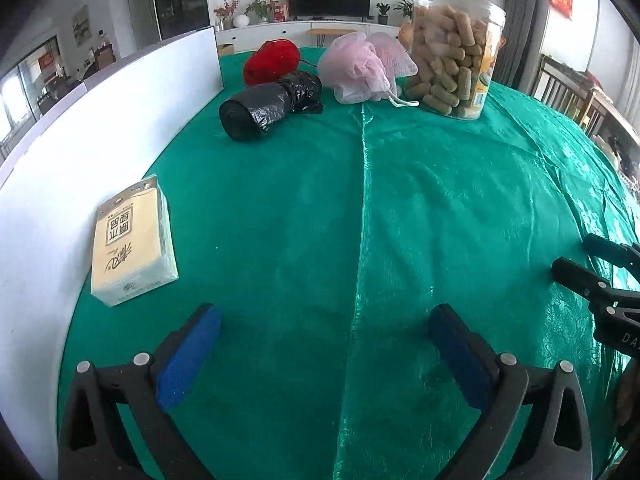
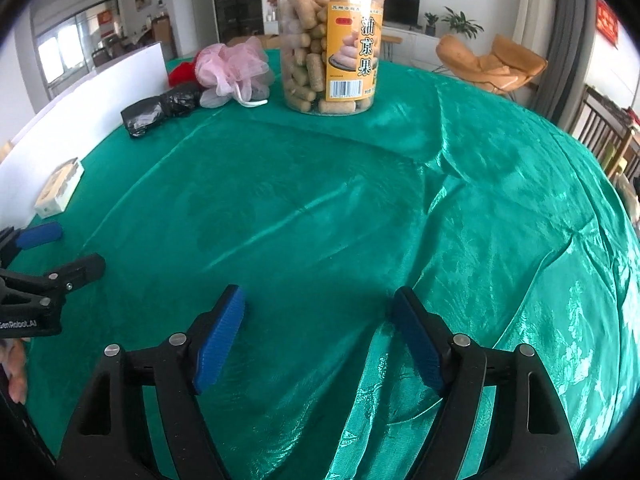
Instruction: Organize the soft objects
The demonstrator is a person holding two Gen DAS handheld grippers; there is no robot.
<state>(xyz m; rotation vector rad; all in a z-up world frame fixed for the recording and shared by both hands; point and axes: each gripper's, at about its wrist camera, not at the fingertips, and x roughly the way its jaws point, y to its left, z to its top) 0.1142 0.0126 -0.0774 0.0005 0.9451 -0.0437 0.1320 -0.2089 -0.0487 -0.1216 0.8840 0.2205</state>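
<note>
Left wrist view: the left hand-held gripper [image 1: 324, 330] hangs released over the green satin-covered worktop [image 1: 400, 220], its 2 blue pads spread wide with only cloth between them. A yellow tissue pack [image 1: 134, 246] lies beside the white upright board [image 1: 80, 152]. At the far edge sit a black rolled plastic bag [image 1: 270, 104], a red yarn ball [image 1: 272, 62] and a pink mesh bath sponge [image 1: 362, 68], next to a clear plastic snack jar [image 1: 454, 62].

Right wrist view: the right hand-held gripper [image 2: 318, 318] is likewise released, nothing between its pads. The snack jar [image 2: 330, 42] stands far ahead, the pink sponge [image 2: 232, 70] to its left.
</note>
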